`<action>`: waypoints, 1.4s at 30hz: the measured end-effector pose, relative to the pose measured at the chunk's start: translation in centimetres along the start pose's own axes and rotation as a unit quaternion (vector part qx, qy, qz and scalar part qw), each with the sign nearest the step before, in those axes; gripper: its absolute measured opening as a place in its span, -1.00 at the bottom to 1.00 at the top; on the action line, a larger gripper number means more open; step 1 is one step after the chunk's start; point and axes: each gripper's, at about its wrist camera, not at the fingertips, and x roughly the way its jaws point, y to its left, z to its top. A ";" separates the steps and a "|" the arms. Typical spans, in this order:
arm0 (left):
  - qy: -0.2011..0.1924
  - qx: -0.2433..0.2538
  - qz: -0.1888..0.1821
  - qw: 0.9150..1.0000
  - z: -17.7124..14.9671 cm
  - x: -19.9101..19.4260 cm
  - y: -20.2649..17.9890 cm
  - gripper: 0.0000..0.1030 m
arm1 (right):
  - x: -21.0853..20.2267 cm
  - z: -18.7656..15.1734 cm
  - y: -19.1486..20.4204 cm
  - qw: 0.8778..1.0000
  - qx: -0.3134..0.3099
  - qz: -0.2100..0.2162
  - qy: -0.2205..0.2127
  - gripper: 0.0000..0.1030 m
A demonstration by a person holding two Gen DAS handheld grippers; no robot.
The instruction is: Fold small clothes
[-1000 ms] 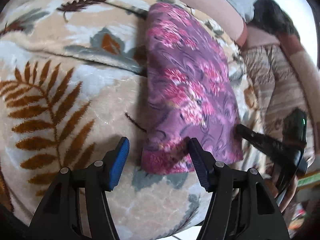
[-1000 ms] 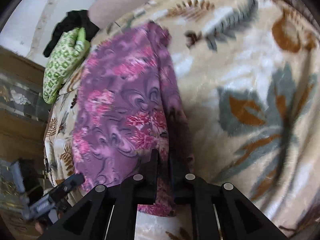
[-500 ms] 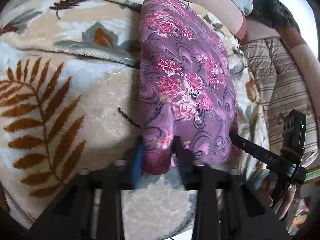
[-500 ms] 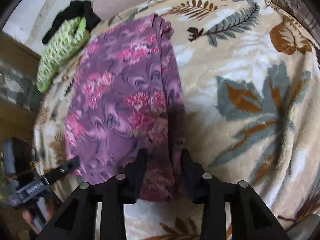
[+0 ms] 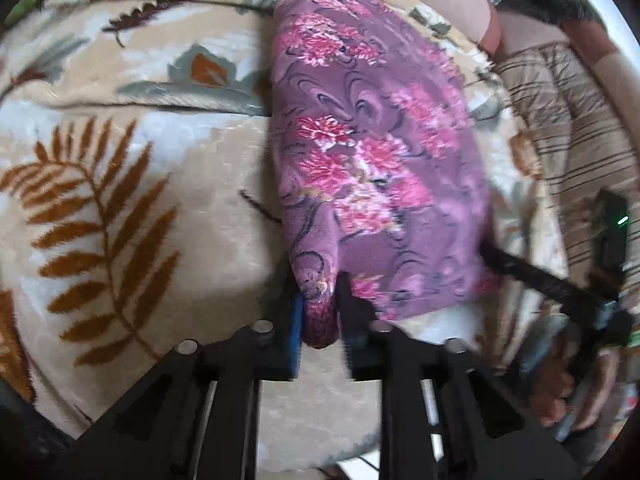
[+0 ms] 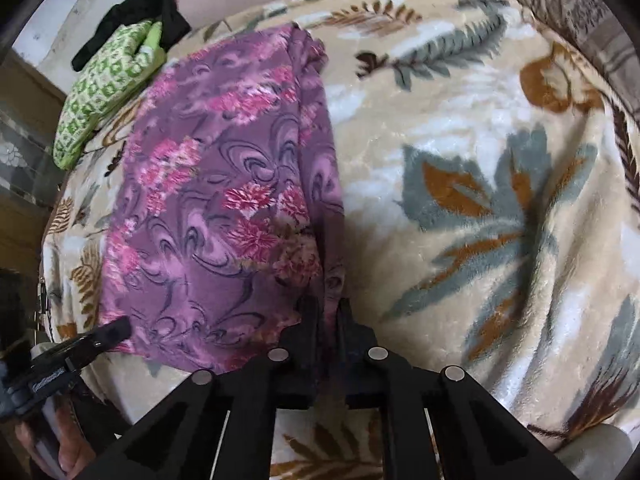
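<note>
A purple garment with pink flowers point(image 5: 380, 160) lies as a long strip on the leaf-patterned blanket point(image 5: 120, 168). My left gripper point(image 5: 320, 308) pinches its bunched near left corner between the blue pad and the black pad, though the jaws are opening. In the right wrist view the same garment point(image 6: 224, 200) runs away from me, and my right gripper point(image 6: 329, 320) is shut on its near right edge. Each gripper shows in the other's view: the right one point(image 5: 540, 280) at the garment's far corner, the left one point(image 6: 92, 336) at the lower left.
The blanket point(image 6: 480, 160) spreads wide to the right of the garment. A green patterned cloth point(image 6: 104, 92) and a black cloth point(image 6: 140, 8) lie at the bed's far left corner. Striped brown fabric point(image 5: 568, 120) lies past the garment. A hand point(image 5: 560, 400) holds the right gripper.
My left jaws came in from wide open and closed on the garment's near left corner. The right jaws loosened a little and then closed again on the right edge.
</note>
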 end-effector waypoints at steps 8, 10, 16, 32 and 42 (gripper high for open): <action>-0.074 0.057 0.124 0.988 -1.6 0.4 -1.3 0.45 | 0.1 -0.5 -0.5 0.999 0.032 0.034 -0.007 -0.66; -0.066 0.030 0.103 0.992 -1.4 0.5 -0.5 0.47 | 0.1 -0.5 -0.5 0.999 0.036 0.039 -0.008 -0.63; -0.111 0.035 0.106 0.987 -1.7 -2.8 -1.0 0.47 | -2.5 -1.1 -0.7 0.995 0.052 0.069 -0.045 -0.52; -0.081 0.042 0.068 0.993 -1.7 -0.3 -1.4 0.09 | -1.8 -0.9 1.5 0.997 -0.016 0.037 -0.059 -0.25; -0.092 0.075 0.042 0.992 -2.0 -1.7 -3.0 -0.75 | -4.0 -2.2 3.1 0.991 -0.066 -0.026 -0.112 -0.93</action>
